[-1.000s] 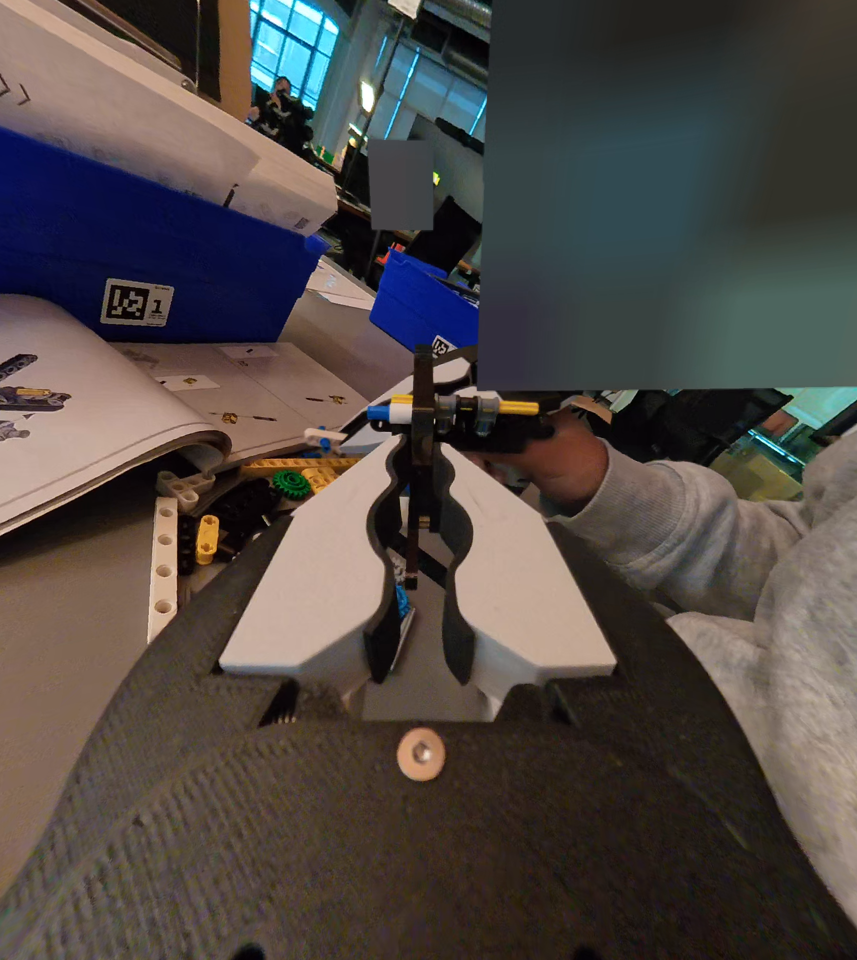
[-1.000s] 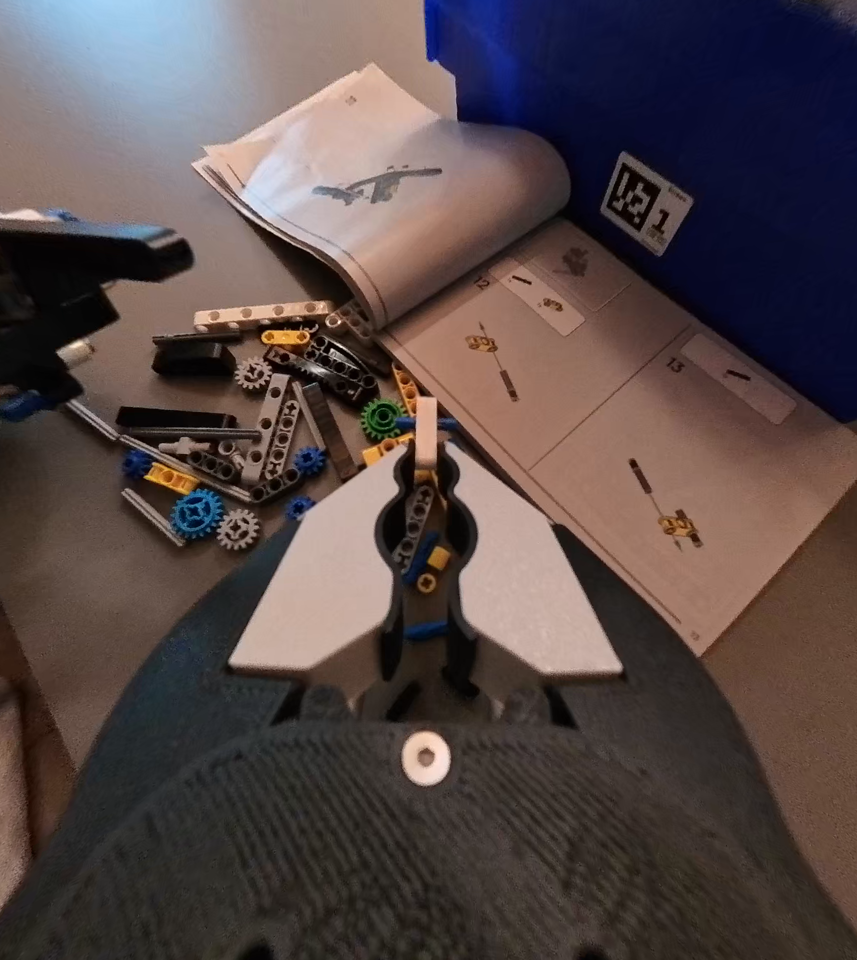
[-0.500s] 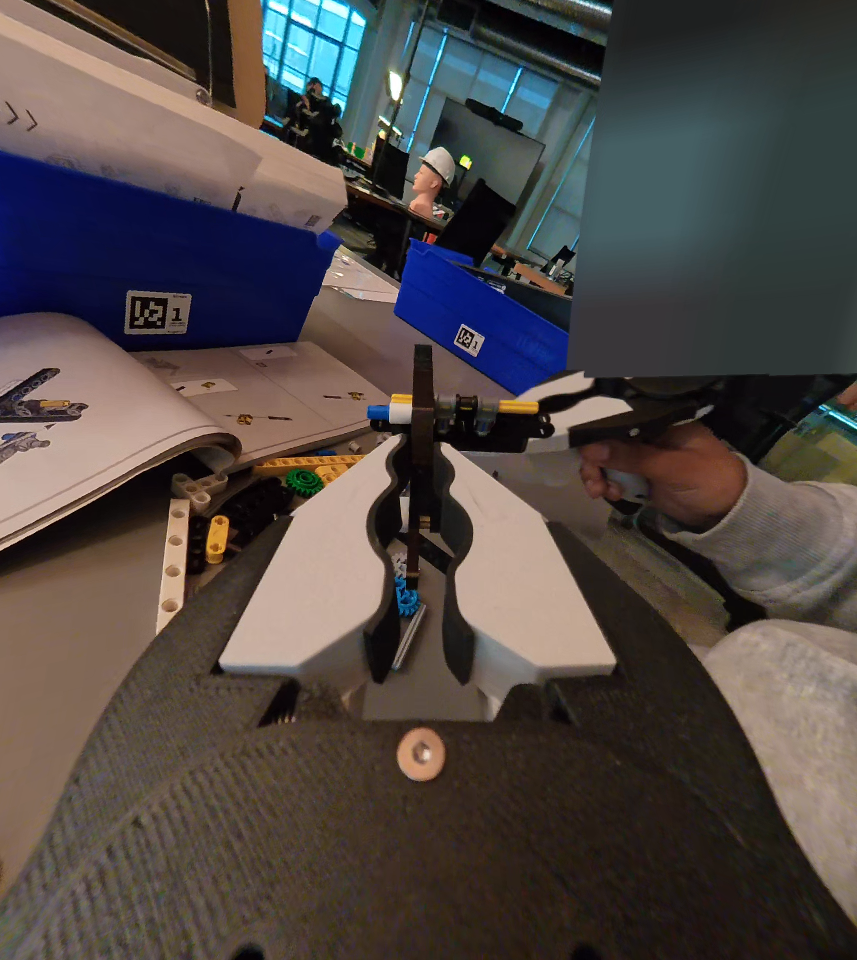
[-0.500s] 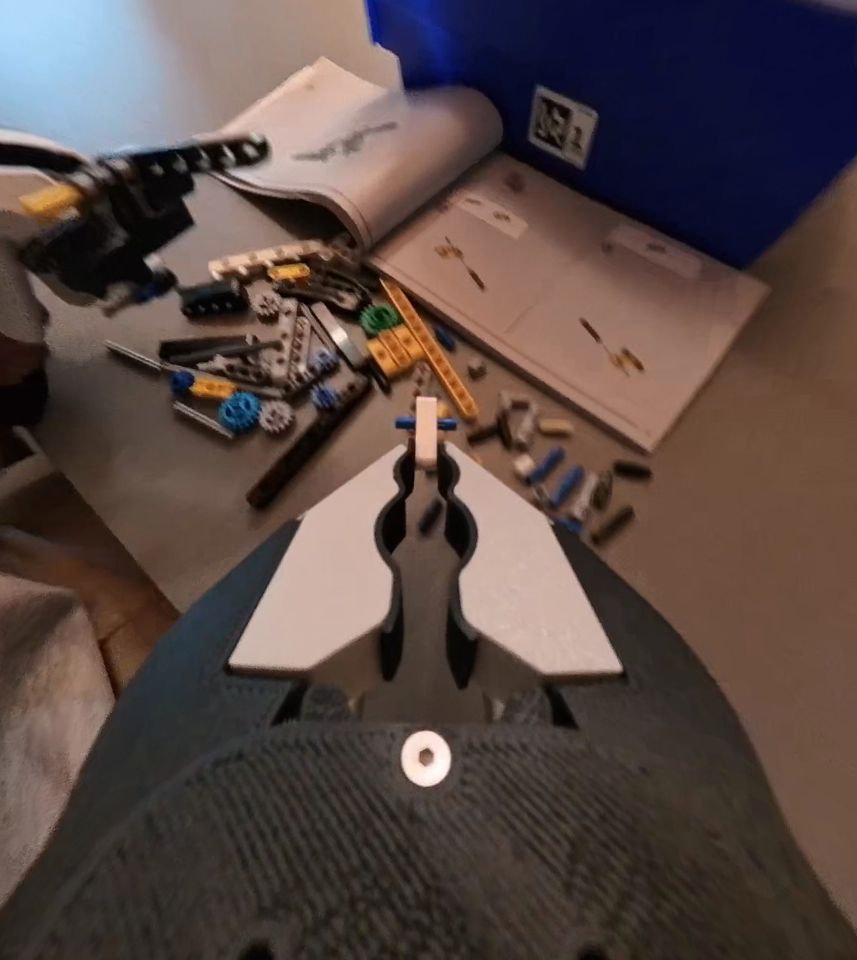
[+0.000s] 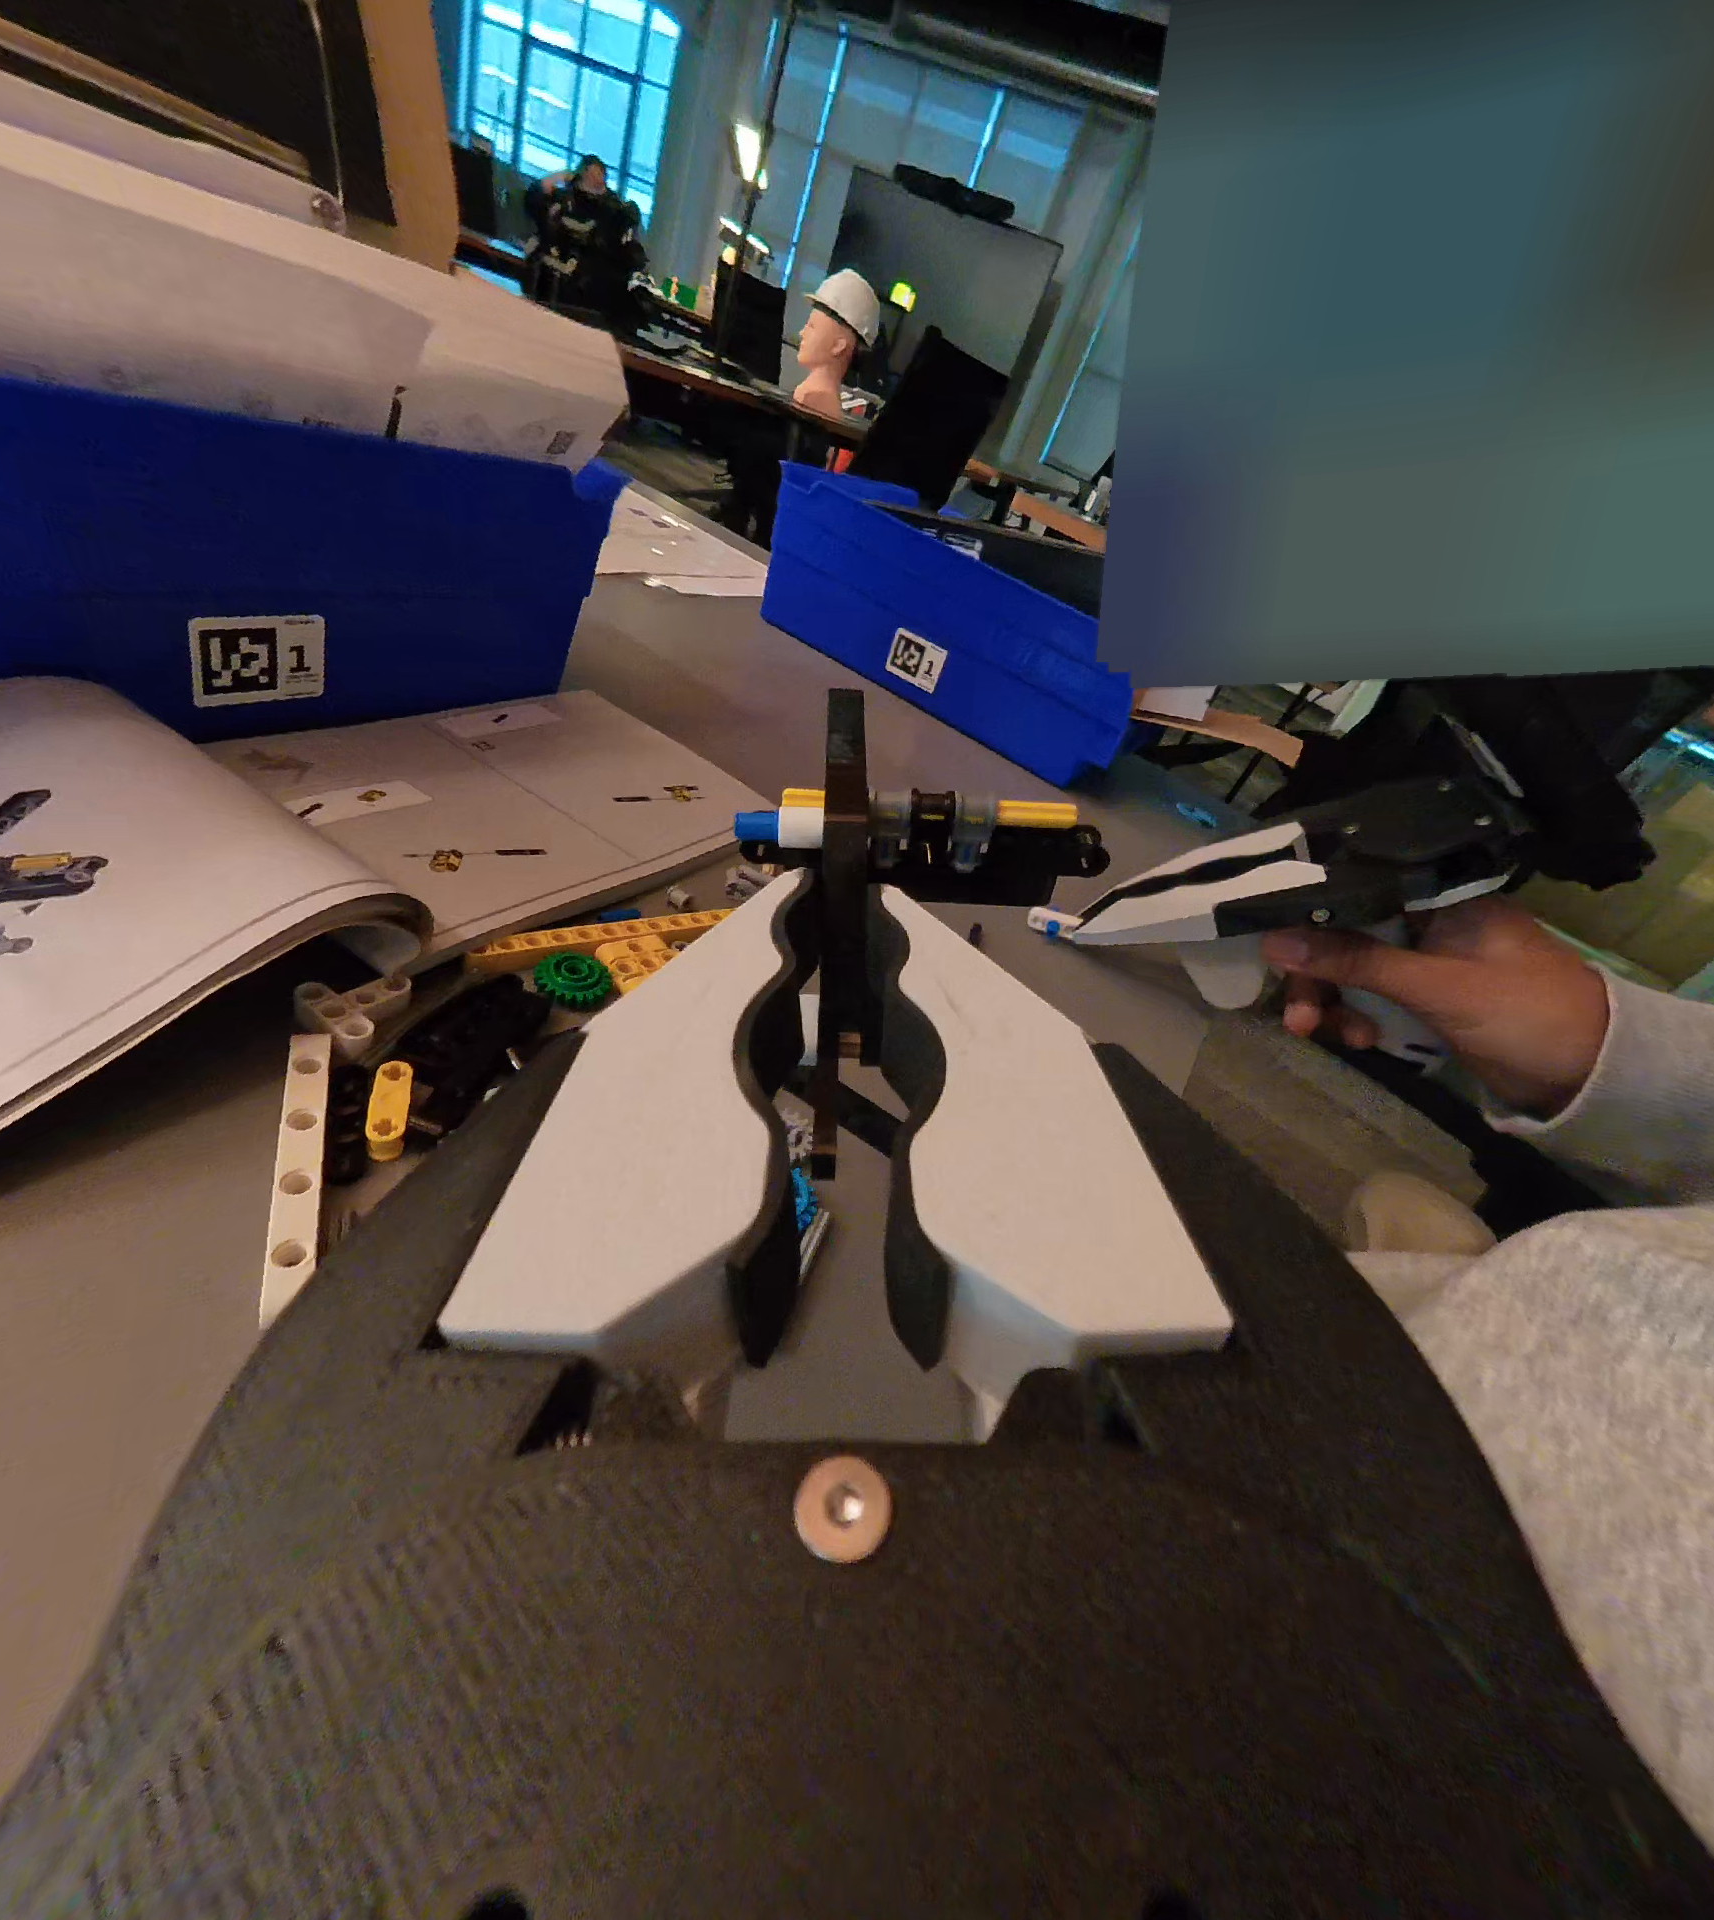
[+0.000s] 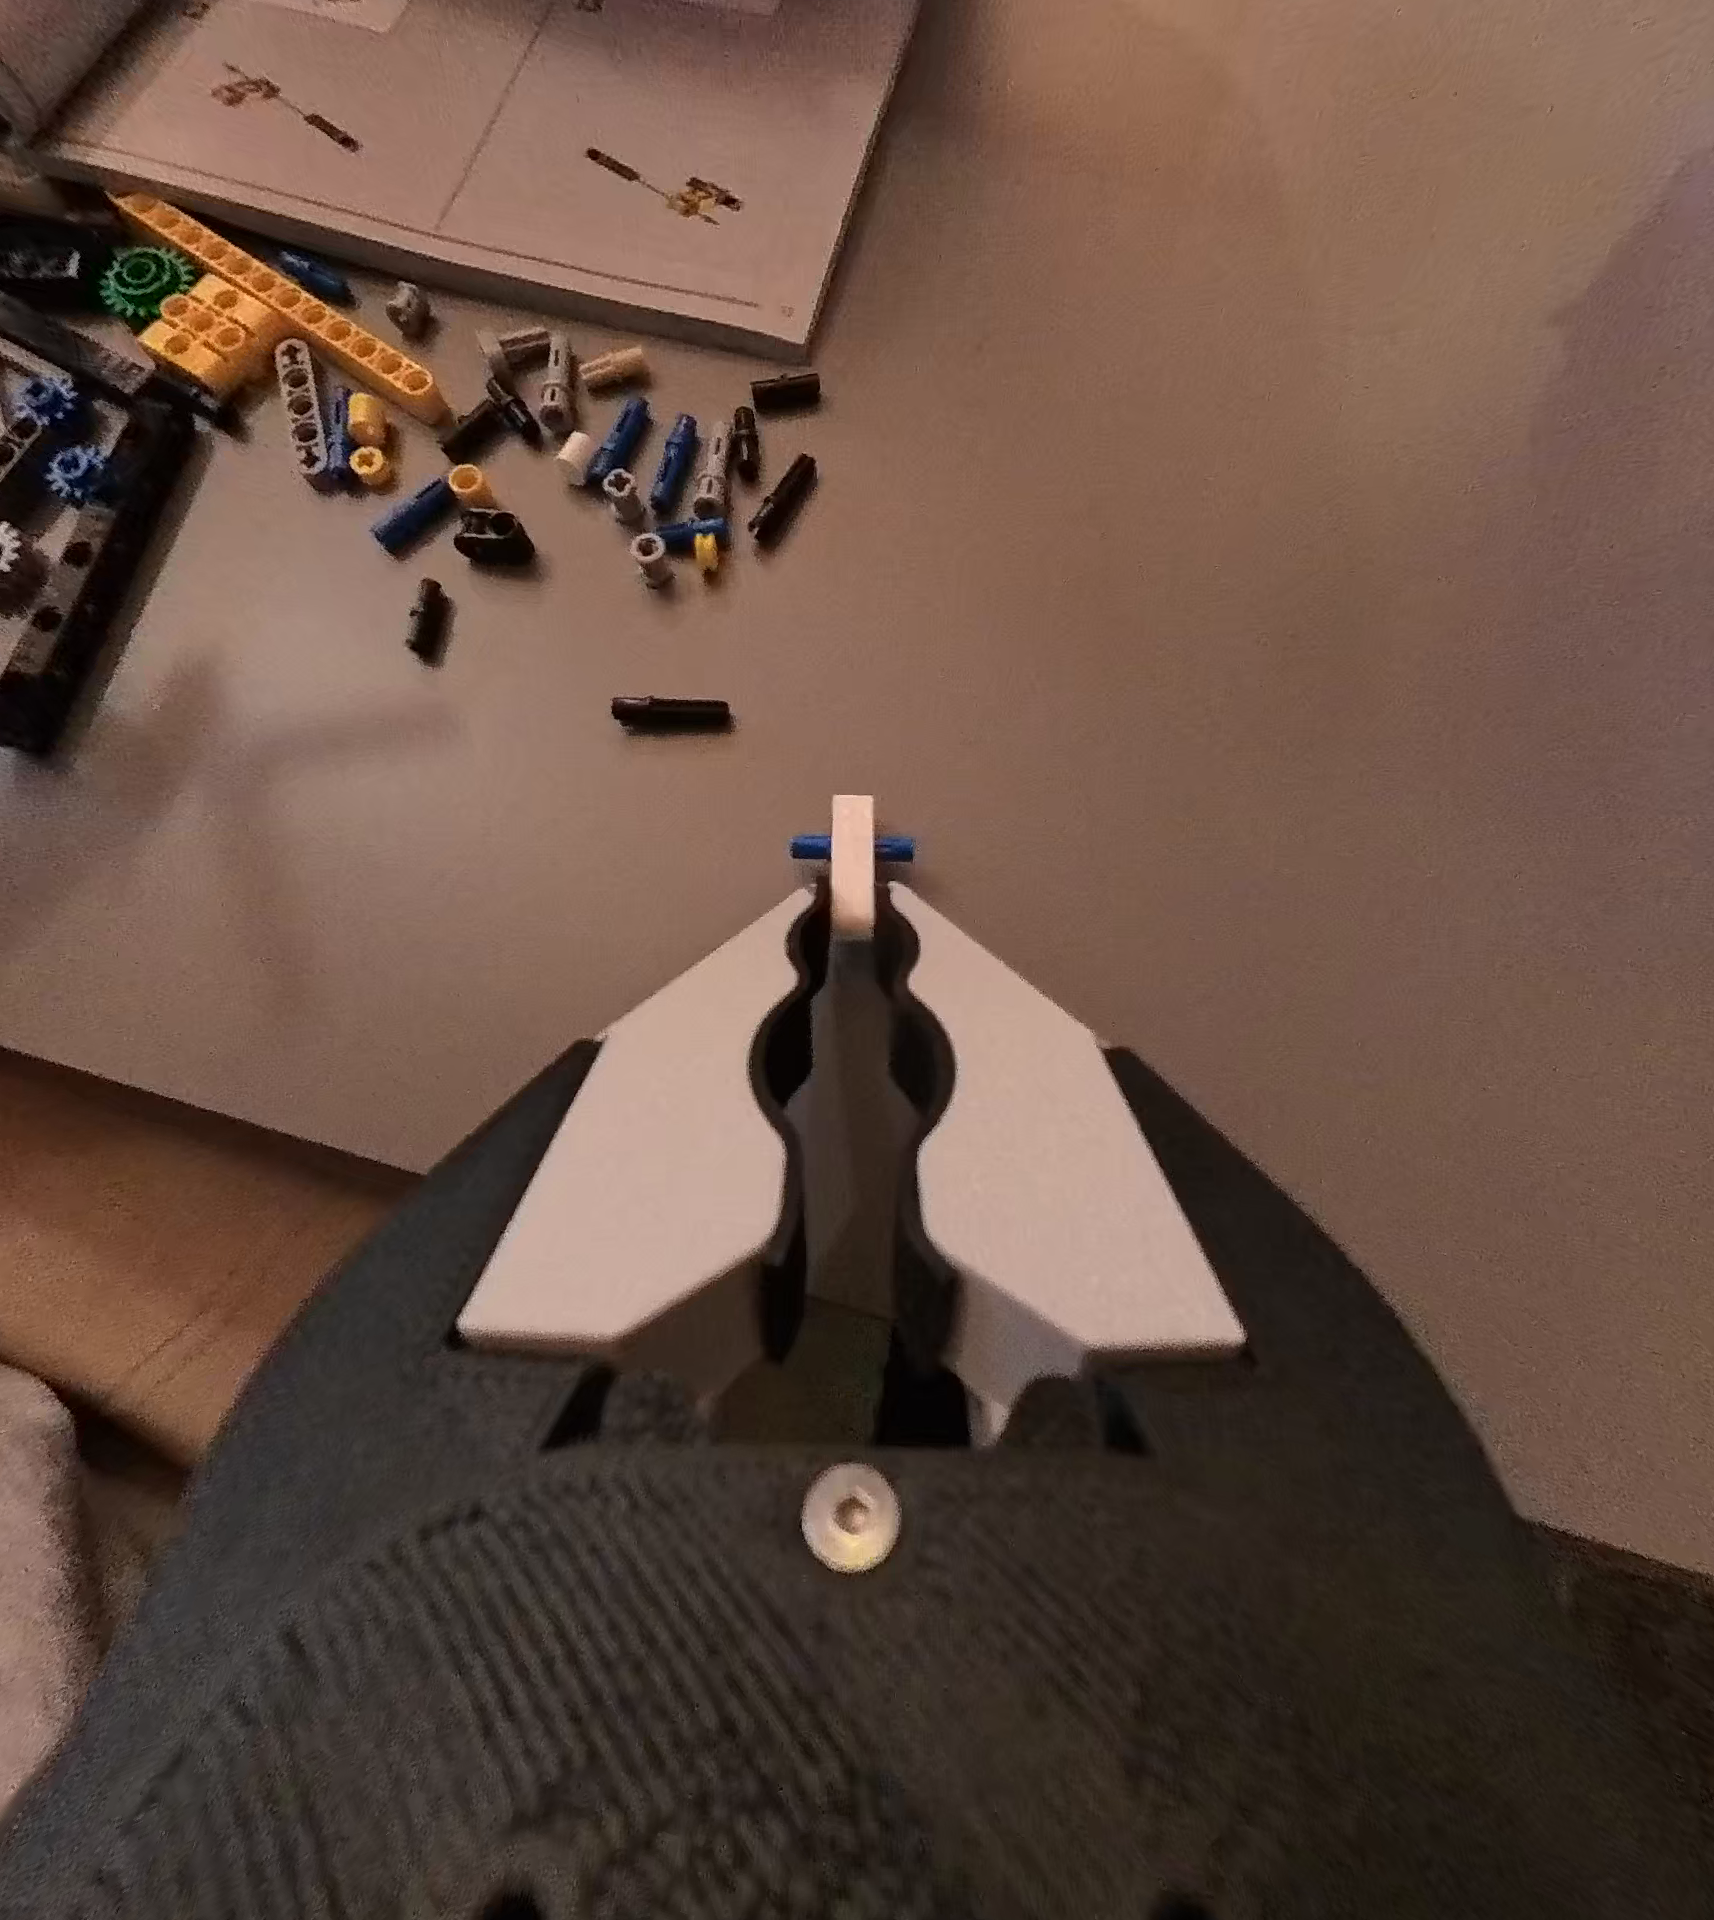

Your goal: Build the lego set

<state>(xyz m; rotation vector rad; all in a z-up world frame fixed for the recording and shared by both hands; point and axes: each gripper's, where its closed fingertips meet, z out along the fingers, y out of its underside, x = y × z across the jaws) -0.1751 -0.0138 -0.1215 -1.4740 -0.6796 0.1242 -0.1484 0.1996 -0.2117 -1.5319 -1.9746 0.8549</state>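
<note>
My left gripper (image 5: 845, 914) is shut on a black lego assembly (image 5: 920, 842): an upright black beam crossed by a yellow axle with blue, white and grey parts. It is held above the table. My right gripper (image 6: 853, 891) is shut on a small white lego piece (image 6: 853, 862) with a blue pin through it, held above bare table. The right gripper also shows in the left wrist view (image 5: 1076, 923), to the right of the assembly and apart from it. Loose lego parts (image 6: 240, 312) lie at the upper left of the right wrist view.
An open instruction booklet (image 5: 209, 831) lies left of the parts, with a blue bin (image 5: 240, 540) behind it and a second blue bin (image 5: 936, 623) farther back. Small pins (image 6: 666, 468) and a lone black pin (image 6: 671, 712) lie scattered. The table's near edge (image 6: 157, 1101) runs at lower left. The grippers' ends are close to 25 centimeters from one another.
My right gripper has pulled back from the parts pile and the assembly, moving right and toward the table's near edge with the white piece. The left gripper holds the assembly almost still.
</note>
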